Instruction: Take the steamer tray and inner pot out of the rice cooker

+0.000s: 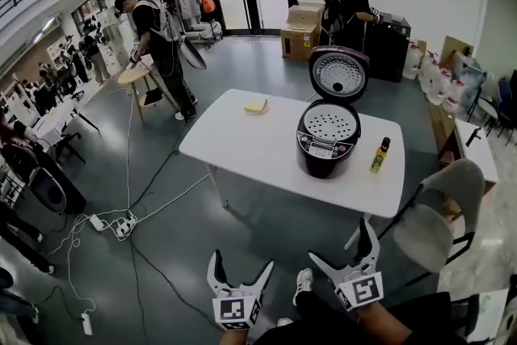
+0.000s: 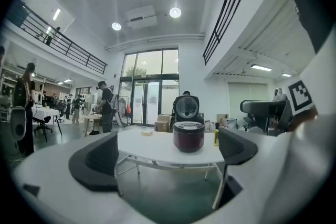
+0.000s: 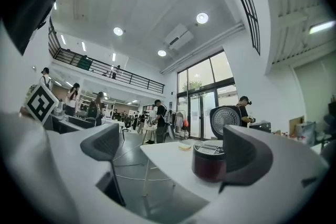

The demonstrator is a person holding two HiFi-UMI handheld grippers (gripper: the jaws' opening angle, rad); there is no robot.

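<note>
Nothing is out of the cooker yet; both removals are still ahead of you, and you stand well short of the table (image 1: 234, 143).

Your left claw (image 1: 241, 271) has its jaws spread wide with nothing between them. Far ahead of it and off to its left, a small pale-yellow block (image 1: 256, 105), soft-looking, lies on the smooth white tabletop.

Your right claw (image 1: 343, 250) is likewise spread and empty. Well ahead of it sits the rice cooker (image 1: 327, 143), a rounded, glossy dark-maroon body with its lid (image 1: 339, 75) standing upright. The steamer tray (image 1: 329, 124) rests in the cooker's mouth, a shallow round disc, pale and full of small holes. The inner pot presumably lies beneath it, hidden. Just right of the cooker stands a slim yellow bottle (image 1: 380, 155) with a dark cap.
</note>
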